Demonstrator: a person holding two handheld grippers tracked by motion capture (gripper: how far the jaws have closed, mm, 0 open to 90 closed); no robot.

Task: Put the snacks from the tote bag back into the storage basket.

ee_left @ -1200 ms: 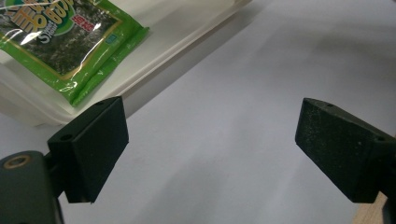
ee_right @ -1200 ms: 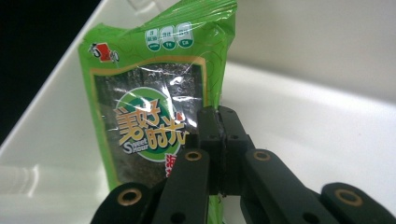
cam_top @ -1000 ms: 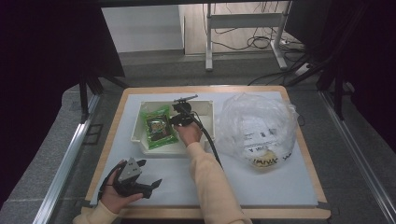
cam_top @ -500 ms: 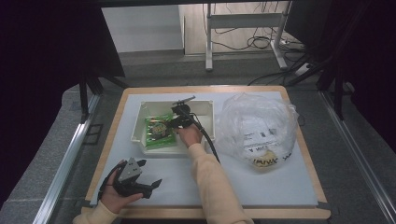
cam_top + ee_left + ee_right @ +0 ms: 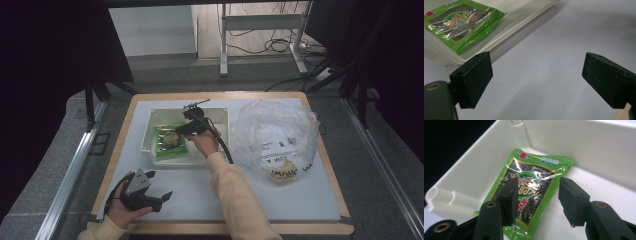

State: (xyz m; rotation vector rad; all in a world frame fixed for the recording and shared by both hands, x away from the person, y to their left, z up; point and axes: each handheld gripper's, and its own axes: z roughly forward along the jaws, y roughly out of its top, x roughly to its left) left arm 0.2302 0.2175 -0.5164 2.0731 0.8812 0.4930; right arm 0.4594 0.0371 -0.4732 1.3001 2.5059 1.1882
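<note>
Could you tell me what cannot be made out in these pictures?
- Contents of the clear plastic bag: high view, film glare and crumples blur them.
- Small print on the green packet: right gripper view, partly behind the right gripper.
- White tray: left gripper view, cut by the frame edge.

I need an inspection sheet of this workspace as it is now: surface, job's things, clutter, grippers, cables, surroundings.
Surface: white mat on a wood-edged table, bare at the front.
Job's things: green snack packet lying flat in the white tray, toward its left side; clear plastic bag with printed contents to the right of the tray.
Clutter: nothing seen.
Grippers: right gripper open, jaws on either side of the packet; left gripper open wide over bare mat near the tray's corner.
Cables: black cable trails from the right gripper along the sleeve; more cables on the floor behind.
Surroundings: metal stand legs, dark curtains at both sides.
</note>
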